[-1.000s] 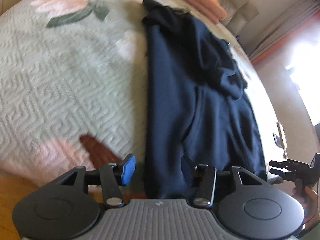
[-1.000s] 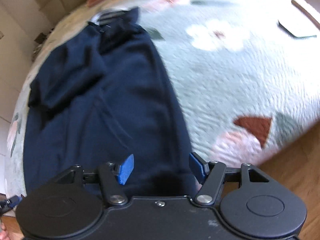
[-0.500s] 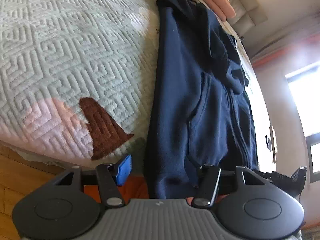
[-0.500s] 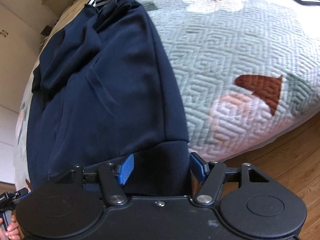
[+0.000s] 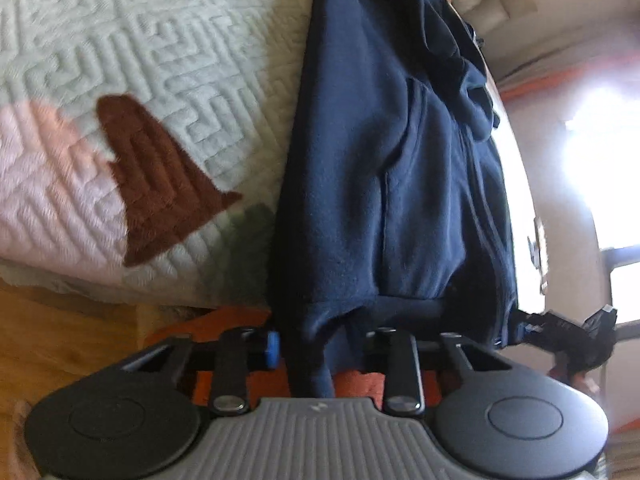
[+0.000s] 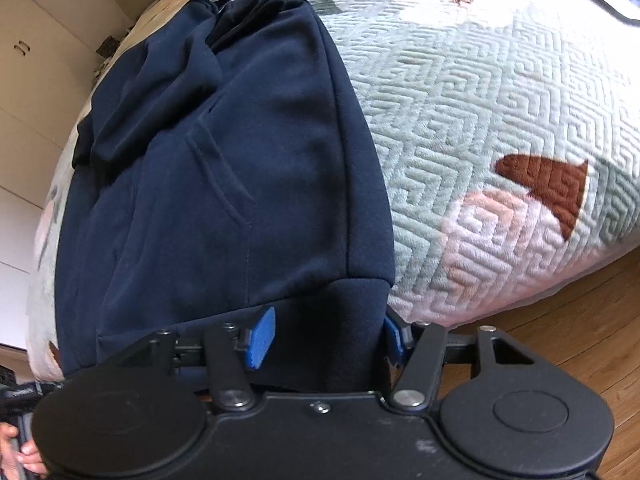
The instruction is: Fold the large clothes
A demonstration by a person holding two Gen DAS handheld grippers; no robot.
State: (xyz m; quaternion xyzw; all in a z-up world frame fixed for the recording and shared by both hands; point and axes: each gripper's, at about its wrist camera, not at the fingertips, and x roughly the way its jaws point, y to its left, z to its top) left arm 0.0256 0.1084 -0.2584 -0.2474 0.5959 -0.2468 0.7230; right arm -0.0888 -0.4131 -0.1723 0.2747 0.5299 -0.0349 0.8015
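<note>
Left gripper (image 5: pixel 316 354): jaws have just been closing and now stand narrow, with the bunched left corner of the hoodie (image 5: pixel 384 168) hem between them; the blue pad (image 5: pixel 273 347) sits just beside the cloth, and the far pad is hidden by the fold, so a firm pinch looks likely but contact on both sides cannot be confirmed. The hoodie lies straight ahead of this gripper, long axis running away from it up the bed (image 5: pixel 132 80), hem hanging over the near edge. Right gripper (image 6: pixel 326 340): jaws have just been closing a little but stand fairly wide, straddling the right corner of the hem; cloth fills the gap, the left pad (image 6: pixel 261 338) still clear of it, so no grip yet. Same axis from this side: collar far, hem at the fingertips. Each hand is at its own hem corner, equally near. Judgement: next move needs both corners pinched, then the hem carried forward along that long axis toward the collar.
</note>
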